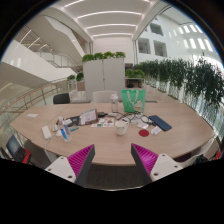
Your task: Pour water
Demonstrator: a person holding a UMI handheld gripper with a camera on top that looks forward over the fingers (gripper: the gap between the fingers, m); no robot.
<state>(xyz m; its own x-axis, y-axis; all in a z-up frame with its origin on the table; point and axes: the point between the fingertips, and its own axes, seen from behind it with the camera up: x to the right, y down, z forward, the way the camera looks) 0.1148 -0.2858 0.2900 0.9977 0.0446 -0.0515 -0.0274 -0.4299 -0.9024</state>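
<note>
Magenta-padded fingers spread wide, empty, before an upright cup on the table.

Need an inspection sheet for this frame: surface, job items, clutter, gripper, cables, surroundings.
Surface: large oval light-wood table, bare near the fingers.
Job's things: white cup mid-table, well beyond the fingers; green translucent container behind it. No water visible; contents cannot be told.
Clutter: papers and small items left of the cup; dark flat rectangular object and small red round item to its right.
Gripper: two-finger gripper open, magenta pads apart, holding nothing, short of the table's things.
Cables: nothing seen.
Surroundings: dark chairs behind the table, row of green plants, white planter cabinet, atrium with ceiling light strips.
</note>
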